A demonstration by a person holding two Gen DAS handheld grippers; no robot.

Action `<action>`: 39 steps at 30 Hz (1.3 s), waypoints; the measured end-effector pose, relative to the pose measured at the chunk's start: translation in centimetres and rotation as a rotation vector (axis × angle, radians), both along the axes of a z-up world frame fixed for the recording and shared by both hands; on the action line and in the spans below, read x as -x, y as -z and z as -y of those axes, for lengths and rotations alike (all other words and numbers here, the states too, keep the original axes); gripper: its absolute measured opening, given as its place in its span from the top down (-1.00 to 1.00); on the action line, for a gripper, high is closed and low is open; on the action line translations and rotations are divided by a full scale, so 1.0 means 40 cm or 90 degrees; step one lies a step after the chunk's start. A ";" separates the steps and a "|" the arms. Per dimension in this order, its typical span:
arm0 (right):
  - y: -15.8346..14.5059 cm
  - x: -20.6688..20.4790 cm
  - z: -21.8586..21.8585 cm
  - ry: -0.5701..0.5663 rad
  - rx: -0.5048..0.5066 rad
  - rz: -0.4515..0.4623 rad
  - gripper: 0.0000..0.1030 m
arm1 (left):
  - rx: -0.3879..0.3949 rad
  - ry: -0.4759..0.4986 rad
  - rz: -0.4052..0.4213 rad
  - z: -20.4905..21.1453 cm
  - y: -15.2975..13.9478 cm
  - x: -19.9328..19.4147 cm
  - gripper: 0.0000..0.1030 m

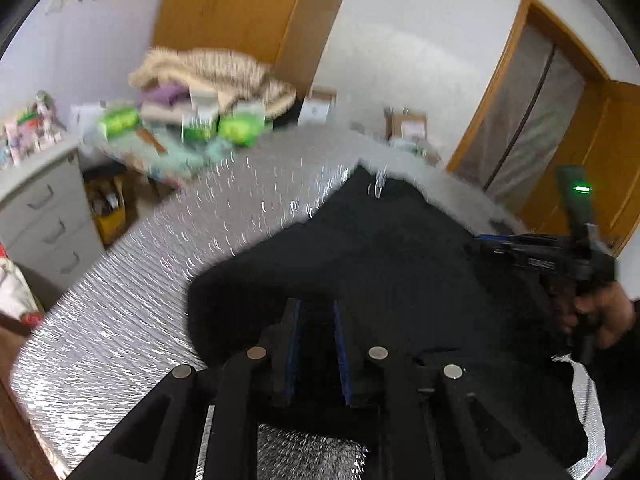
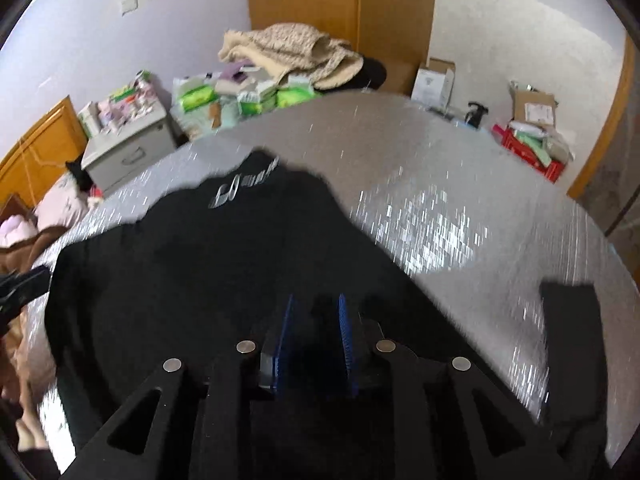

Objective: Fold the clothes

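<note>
Now | black shirt [image 2: 192, 264] flat on silver mat [image 2: 440, 168] | both tongs parted (empty) | cardboard box [image 2: 534, 106] open

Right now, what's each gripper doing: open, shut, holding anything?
Left gripper: fingers apart over the black garment, gripping nothing.
Right gripper: fingers apart above the same garment, gripping nothing.

Garment [image 2: 208, 264] spread on mat [image 2: 460, 184]. Both grippers over garment's near part, left gripper [image 1: 316, 336] left of right gripper [image 2: 316, 336]. Blanket pile [image 2: 280, 50] behind mat; drawer cabinet [image 2: 128, 152] at far left.
</note>
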State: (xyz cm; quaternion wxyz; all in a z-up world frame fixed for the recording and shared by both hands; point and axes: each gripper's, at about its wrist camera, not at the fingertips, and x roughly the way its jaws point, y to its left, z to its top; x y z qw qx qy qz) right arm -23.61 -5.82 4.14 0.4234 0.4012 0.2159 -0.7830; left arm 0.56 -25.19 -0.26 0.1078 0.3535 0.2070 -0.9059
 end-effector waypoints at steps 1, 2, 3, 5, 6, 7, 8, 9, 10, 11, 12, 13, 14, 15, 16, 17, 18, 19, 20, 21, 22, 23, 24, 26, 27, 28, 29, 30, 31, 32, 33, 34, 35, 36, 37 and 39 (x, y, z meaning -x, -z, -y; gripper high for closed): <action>0.009 -0.012 -0.014 -0.001 -0.007 0.005 0.53 | -0.004 -0.002 0.020 0.001 0.016 0.011 0.66; 0.020 -0.021 -0.026 -0.001 -0.019 0.006 0.53 | -0.008 -0.004 0.041 0.002 0.032 0.023 0.66; 0.032 -0.025 -0.035 0.001 -0.033 0.004 0.53 | -0.004 -0.004 0.031 0.000 0.031 0.016 0.66; 0.060 -0.025 -0.052 0.007 -0.061 0.001 0.53 | 0.000 0.002 0.038 -0.006 0.032 -0.001 0.66; 0.070 -0.020 -0.059 0.009 -0.061 0.006 0.53 | 0.001 0.004 0.038 -0.009 0.034 -0.011 0.67; 0.072 -0.012 -0.064 0.009 -0.050 0.008 0.52 | -0.001 0.004 0.036 -0.012 0.038 -0.024 0.68; 0.074 -0.005 -0.063 0.010 -0.045 0.004 0.51 | -0.003 0.005 0.032 -0.016 0.040 -0.036 0.69; 0.077 0.003 -0.061 0.012 -0.043 -0.001 0.51 | -0.006 0.006 0.029 -0.019 0.041 -0.048 0.69; 0.080 0.008 -0.056 0.015 -0.042 -0.007 0.49 | -0.008 0.007 0.025 -0.023 0.043 -0.059 0.69; 0.082 0.014 -0.051 0.019 -0.040 -0.009 0.44 | -0.012 0.006 0.023 -0.025 0.043 -0.067 0.69; 0.079 0.017 -0.049 0.025 -0.041 -0.006 0.43 | -0.016 0.005 0.022 -0.027 0.043 -0.073 0.69; 0.075 0.019 -0.049 0.031 -0.044 -0.003 0.42 | -0.020 0.004 0.020 -0.029 0.043 -0.080 0.69; 0.070 0.021 -0.049 0.036 -0.046 0.001 0.41 | -0.020 0.004 0.022 -0.030 0.042 -0.084 0.69; 0.066 0.023 -0.049 0.042 -0.048 0.004 0.41 | -0.019 0.003 0.025 -0.034 0.039 -0.087 0.69; 0.052 0.009 -0.058 0.041 -0.041 0.002 0.41 | -0.018 0.000 0.026 -0.036 0.034 -0.092 0.69; 0.035 -0.012 -0.071 0.036 -0.031 -0.004 0.41 | -0.017 -0.005 0.023 -0.038 0.027 -0.099 0.69; 0.018 -0.032 -0.084 0.032 -0.020 -0.009 0.41 | -0.016 -0.009 0.019 -0.039 0.020 -0.105 0.69; -0.001 -0.063 -0.101 0.024 -0.005 -0.015 0.41 | -0.014 -0.012 0.008 -0.041 0.011 -0.115 0.69; -0.019 -0.099 -0.121 0.014 0.012 -0.020 0.41 | -0.015 -0.013 0.000 -0.042 0.004 -0.122 0.69; -0.038 -0.134 -0.141 0.005 0.029 -0.026 0.41 | -0.016 -0.014 -0.007 -0.042 -0.002 -0.129 0.69; -0.057 -0.170 -0.161 -0.004 0.045 -0.031 0.41 | -0.017 -0.015 -0.015 -0.043 -0.008 -0.135 0.69; -0.067 -0.209 -0.177 -0.015 0.060 -0.031 0.41 | -0.018 -0.016 -0.022 -0.043 -0.015 -0.142 0.69; -0.070 -0.247 -0.184 -0.030 0.068 -0.025 0.41 | -0.018 -0.018 -0.022 -0.046 -0.016 -0.148 0.69; -0.063 -0.323 -0.189 -0.066 0.075 -0.010 0.41 | -0.020 -0.021 -0.019 -0.048 -0.014 -0.154 0.69; -0.055 -0.366 -0.189 -0.088 0.075 -0.002 0.41 | -0.022 -0.023 -0.017 -0.048 -0.013 -0.159 0.69; -0.046 -0.405 -0.189 -0.107 0.073 0.002 0.40 | -0.025 -0.026 -0.016 -0.049 -0.013 -0.163 0.69; -0.036 -0.442 -0.187 -0.125 0.070 0.003 0.40 | -0.025 -0.027 -0.016 -0.051 -0.015 -0.169 0.69; -0.027 -0.479 -0.184 -0.142 0.067 0.003 0.40 | -0.023 -0.026 -0.017 -0.055 -0.018 -0.176 0.69; -0.019 -0.510 -0.183 -0.157 0.065 0.001 0.40 | -0.021 -0.024 -0.018 -0.060 -0.020 -0.184 0.69; -0.013 -0.537 -0.183 -0.170 0.063 -0.001 0.40 | -0.019 -0.022 -0.020 -0.064 -0.024 -0.190 0.69; -0.005 -0.563 -0.183 -0.184 0.060 -0.002 0.40 | -0.018 -0.020 -0.022 -0.069 -0.028 -0.195 0.69; 0.001 -0.579 -0.182 -0.192 0.056 -0.002 0.40 | -0.016 -0.018 -0.023 -0.073 -0.031 -0.199 0.69; 0.007 -0.590 -0.181 -0.197 0.051 -0.001 0.38 | -0.014 -0.016 -0.024 -0.077 -0.034 -0.203 0.69; 0.020 -0.603 -0.178 -0.198 0.038 -0.006 0.36 | -0.014 -0.015 -0.025 -0.080 -0.035 -0.206 0.69; 0.033 -0.601 -0.168 -0.199 0.026 -0.012 0.32 | -0.015 -0.014 -0.025 -0.083 -0.035 -0.210 0.69; 0.056 -0.601 -0.158 -0.197 0.004 -0.022 0.28 | -0.016 -0.012 -0.024 -0.091 -0.036 -0.216 0.69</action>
